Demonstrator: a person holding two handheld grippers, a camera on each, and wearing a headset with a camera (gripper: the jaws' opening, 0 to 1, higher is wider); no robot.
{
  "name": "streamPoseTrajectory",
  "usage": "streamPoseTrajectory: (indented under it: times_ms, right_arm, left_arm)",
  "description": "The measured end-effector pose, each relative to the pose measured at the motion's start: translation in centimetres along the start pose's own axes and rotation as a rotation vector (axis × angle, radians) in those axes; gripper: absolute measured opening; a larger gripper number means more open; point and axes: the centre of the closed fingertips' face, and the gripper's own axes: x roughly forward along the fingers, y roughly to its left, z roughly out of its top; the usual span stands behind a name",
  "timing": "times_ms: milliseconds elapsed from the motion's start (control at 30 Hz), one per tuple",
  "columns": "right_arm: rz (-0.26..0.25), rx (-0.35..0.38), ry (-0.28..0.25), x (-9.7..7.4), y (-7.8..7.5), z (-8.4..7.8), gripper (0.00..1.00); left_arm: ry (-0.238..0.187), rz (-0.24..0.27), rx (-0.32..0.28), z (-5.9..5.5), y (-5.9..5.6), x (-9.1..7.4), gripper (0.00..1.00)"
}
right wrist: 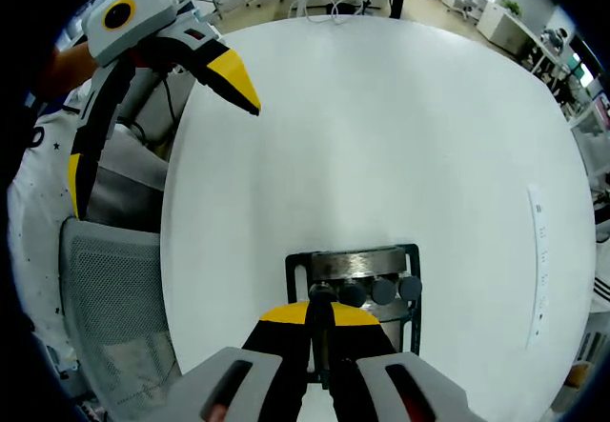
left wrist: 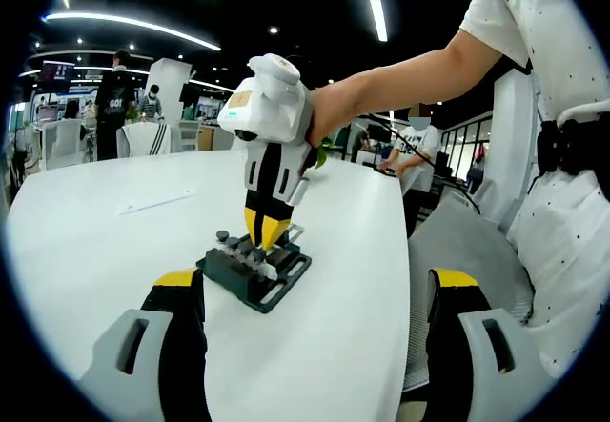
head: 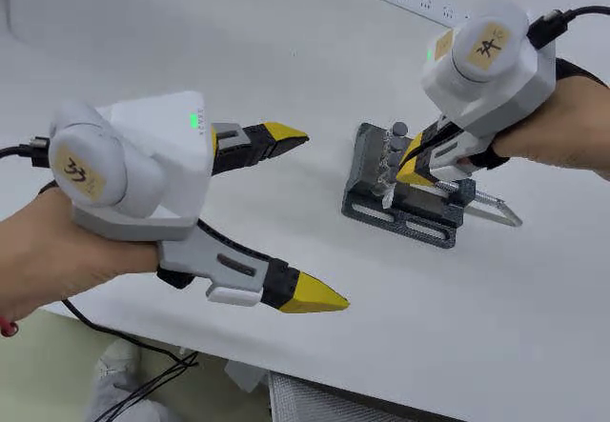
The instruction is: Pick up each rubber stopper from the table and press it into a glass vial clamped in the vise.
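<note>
Head view: left gripper (head: 305, 214) released, well apart from the dark grey metal vise (head: 365, 174). Left gripper view: right gripper (left wrist: 265, 233) points down onto it. Right gripper view: its clenched jaws meet the row's end grey rubber stopper (right wrist: 321, 293)

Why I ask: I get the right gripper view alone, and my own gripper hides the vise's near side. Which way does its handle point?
Observer: In the head view the vise has its screw handle sticking out toward the person's right, past the right gripper.
Operator: Is my gripper upright?
Observer: Nearly; the left gripper view shows it tips-down on the row of stoppers.
Operator: And the other one?
Observer: The left gripper is open, nothing between its jaws, aimed at the vise.
</note>
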Motion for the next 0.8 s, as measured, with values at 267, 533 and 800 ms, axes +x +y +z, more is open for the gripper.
streamPoseTrajectory:
  times_ms: [267, 533, 800]
  right_arm:
    - [0.007, -0.002, 0.0, 0.3, -0.09, -0.11, 0.0]
    - [0.028, 0.019, -0.018, 0.44, -0.27, -0.02, 0.01]
    - [0.045, 0.02, -0.015, 0.47, -0.33, -0.02, 0.02]
  left_arm:
    - [0.005, -0.002, -0.003, -0.07, 0.02, 0.13, 0.96]
    - [0.005, -0.003, -0.006, -0.06, 0.11, 0.23, 0.96]
    - [0.003, -0.006, -0.013, -0.12, 0.17, 0.37, 0.96]
